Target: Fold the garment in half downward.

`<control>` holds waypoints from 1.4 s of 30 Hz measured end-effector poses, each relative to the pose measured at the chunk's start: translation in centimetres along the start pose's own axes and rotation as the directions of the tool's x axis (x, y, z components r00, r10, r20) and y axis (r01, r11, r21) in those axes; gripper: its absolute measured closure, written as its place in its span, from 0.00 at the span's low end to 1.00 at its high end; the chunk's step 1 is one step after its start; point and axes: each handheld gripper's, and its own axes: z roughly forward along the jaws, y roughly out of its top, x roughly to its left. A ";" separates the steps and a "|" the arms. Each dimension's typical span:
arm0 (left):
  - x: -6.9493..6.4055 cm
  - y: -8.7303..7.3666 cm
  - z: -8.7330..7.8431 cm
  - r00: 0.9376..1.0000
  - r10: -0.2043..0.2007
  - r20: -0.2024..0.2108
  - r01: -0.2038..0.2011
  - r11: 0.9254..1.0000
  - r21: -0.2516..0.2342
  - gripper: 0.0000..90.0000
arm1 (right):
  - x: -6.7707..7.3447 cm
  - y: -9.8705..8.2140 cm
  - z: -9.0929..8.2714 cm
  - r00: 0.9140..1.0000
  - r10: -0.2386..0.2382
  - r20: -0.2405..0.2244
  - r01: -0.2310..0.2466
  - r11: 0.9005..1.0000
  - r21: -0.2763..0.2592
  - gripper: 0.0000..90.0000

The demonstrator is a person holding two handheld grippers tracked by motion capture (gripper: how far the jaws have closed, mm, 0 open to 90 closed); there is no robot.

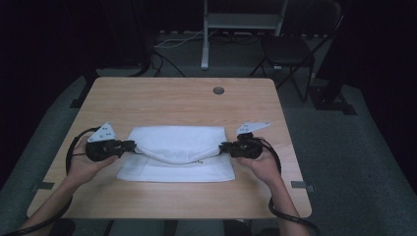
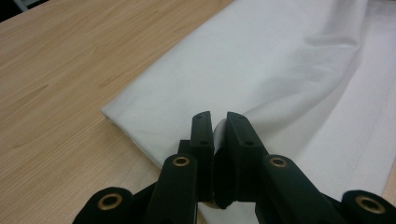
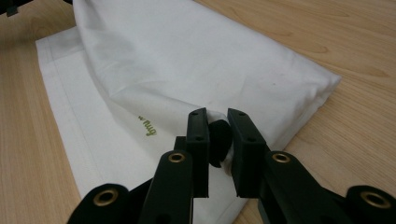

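Folding a cloth, mid-fold. A white cloth [image 1: 177, 147] lies on the near half of a wooden table [image 1: 187, 98], between the two grippers. The left gripper [image 1: 129, 145] pinches the left end of the cloth's upper layer; the right gripper [image 1: 224, 147] pinches the right end. In the left gripper view the jaws are pressed together on a thin edge of fabric [image 2: 220, 128]; in the right gripper view they clamp a small bunched tuck [image 3: 219, 135].

The held layer is raised off a flat lower layer, whose near part lies bare toward the person. The step in hand appears to be carrying this layer across to complete a fold. The next move likely calls for both hands to travel together, keeping the span taut and level, so that the edges meet squarely before release.

The cloth is smooth, matte woven fabric with a stitched hem and small green lettering [image 3: 148, 127]. It sags softly between the grips. The table is pale wood-grain laminate with rounded corners.
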 end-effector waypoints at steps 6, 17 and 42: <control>-0.2 -0.1 -0.2 1.000 0.006 0.002 -0.006 1.000 0.000 0.91 | 0.1 0.0 -0.1 1.000 -0.004 0.000 0.004 1.000 -0.004 0.89; -0.5 -0.2 -0.5 1.000 0.020 0.003 -0.020 1.000 -0.002 0.91 | 0.4 -0.3 -0.3 1.000 -0.008 -0.004 0.008 1.000 -0.005 0.89; -1.7 -0.3 -1.1 0.998 0.065 0.010 -0.065 0.998 0.001 0.91 | 1.0 -0.8 -0.9 1.000 -0.019 -0.016 0.019 1.000 -0.008 0.88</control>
